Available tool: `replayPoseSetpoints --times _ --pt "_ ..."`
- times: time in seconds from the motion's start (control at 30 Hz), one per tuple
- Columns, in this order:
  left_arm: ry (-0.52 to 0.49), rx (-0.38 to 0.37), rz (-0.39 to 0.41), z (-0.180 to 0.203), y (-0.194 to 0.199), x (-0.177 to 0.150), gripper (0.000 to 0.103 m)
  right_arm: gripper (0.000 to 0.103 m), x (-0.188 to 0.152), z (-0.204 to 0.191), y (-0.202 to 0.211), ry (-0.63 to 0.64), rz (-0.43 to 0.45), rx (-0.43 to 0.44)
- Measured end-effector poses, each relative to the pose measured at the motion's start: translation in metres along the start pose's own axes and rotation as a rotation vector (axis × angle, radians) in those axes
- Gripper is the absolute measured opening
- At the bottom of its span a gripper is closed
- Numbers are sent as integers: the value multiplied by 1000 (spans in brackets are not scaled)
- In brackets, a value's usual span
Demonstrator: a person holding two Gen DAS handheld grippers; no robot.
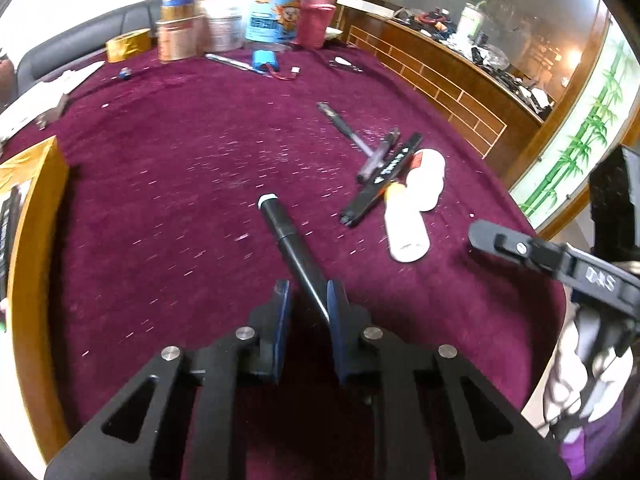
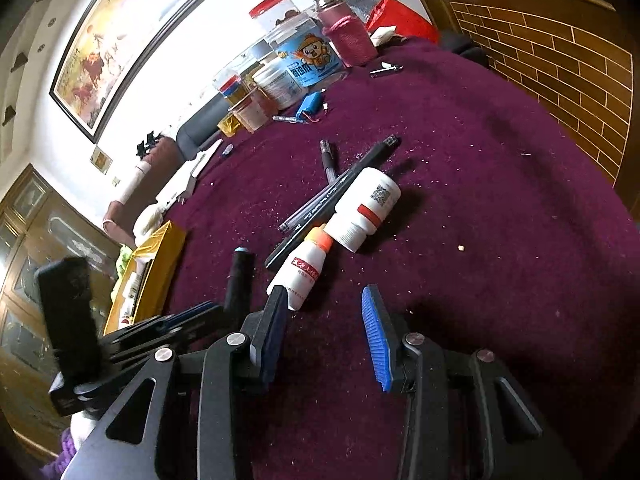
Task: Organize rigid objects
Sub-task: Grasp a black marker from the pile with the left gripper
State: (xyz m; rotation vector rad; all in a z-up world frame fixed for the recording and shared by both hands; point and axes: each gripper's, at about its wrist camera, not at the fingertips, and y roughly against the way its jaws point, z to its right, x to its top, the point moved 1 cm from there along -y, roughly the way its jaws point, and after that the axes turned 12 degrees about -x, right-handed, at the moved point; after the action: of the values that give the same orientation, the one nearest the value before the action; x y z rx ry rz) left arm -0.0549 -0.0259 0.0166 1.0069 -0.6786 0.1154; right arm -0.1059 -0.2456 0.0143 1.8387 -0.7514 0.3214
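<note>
Left gripper (image 1: 308, 300) clamps black tapered marker (image 1: 286, 236); right gripper (image 2: 326, 320) wide open, empty. Pens, two white plastic bottles (image 2: 366, 208) unsorted on desk (image 1: 180, 160) (yellow box (image 1: 36, 184) likely destination).

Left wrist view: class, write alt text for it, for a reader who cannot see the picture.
The left tongs grip a black marker above a maroon tablecloth. To the right lie two white bottles, a long black pen and another pen; jars stand at the far edge.
</note>
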Motion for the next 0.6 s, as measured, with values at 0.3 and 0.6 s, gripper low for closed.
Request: replayPoseSetpoints --times 0.3,0.6 --pt "125 -11 -15 -13 -13 1 47 34 4 -22 -26 -8 -51 1" --pt "162 -69 14 -8 -5 3 48 34 12 -24 -36 0 -54 -37"
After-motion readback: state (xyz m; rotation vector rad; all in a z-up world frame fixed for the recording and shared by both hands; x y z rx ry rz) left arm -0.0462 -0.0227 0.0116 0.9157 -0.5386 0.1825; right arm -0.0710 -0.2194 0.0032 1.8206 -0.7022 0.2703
